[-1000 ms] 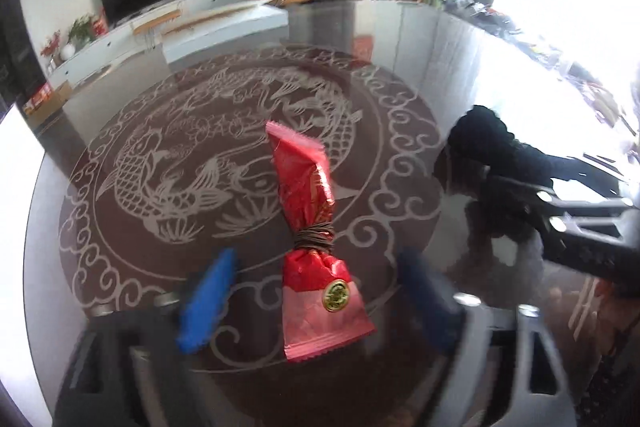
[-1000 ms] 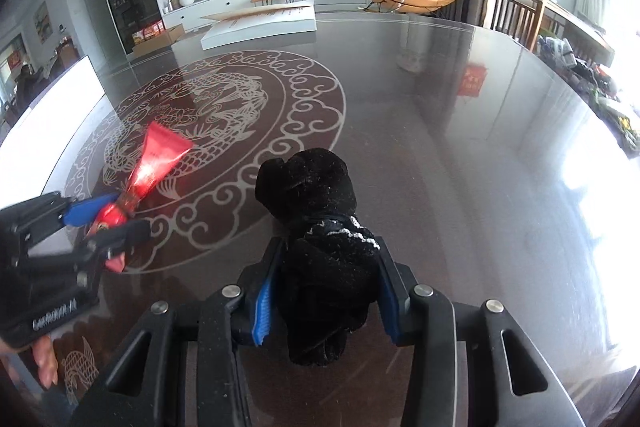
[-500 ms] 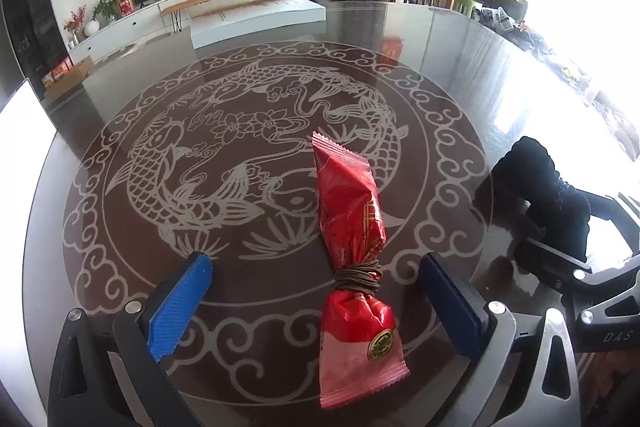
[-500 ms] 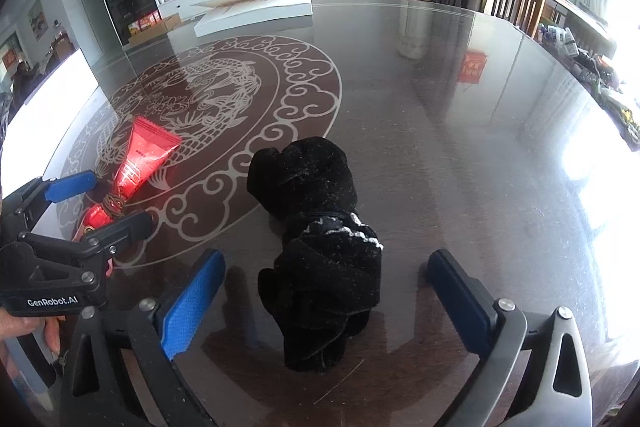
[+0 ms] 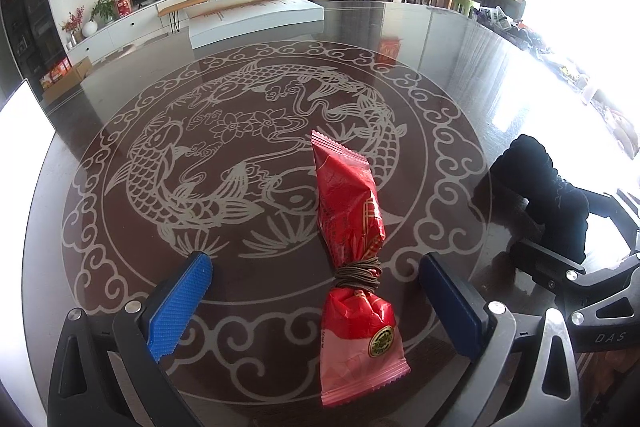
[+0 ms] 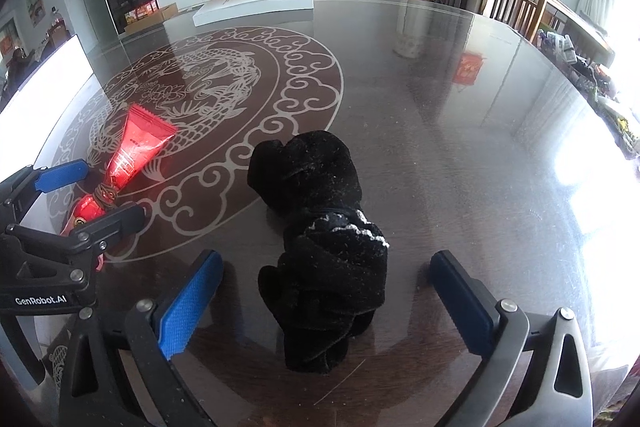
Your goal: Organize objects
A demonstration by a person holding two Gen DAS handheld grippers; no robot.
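While my left gripper [image 5: 316, 299] hangs low over the desk [image 5: 440, 39], its jaws stand wide, and the red snack packet [image 5: 352, 227] lies flat between the blue pads [image 5: 180, 307], touching neither. A brown band [image 5: 358, 273] cinches the packet near its lower end, with the round gold seal just below it. The packet rests on the fish pattern etched in the glossy dark top. Off to the right lies the black glove [image 5: 548, 195], with my other gripper behind it.

Over to the right wrist view: my right gripper [image 6: 326, 303] is spread wide too, jaws on either side of the black glove [image 6: 320, 239], clear of it. The glove sits crumpled on the desk, at the edge of the scroll border. To the left, the left gripper [image 6: 92, 193] straddles the red snack packet [image 6: 136, 147].
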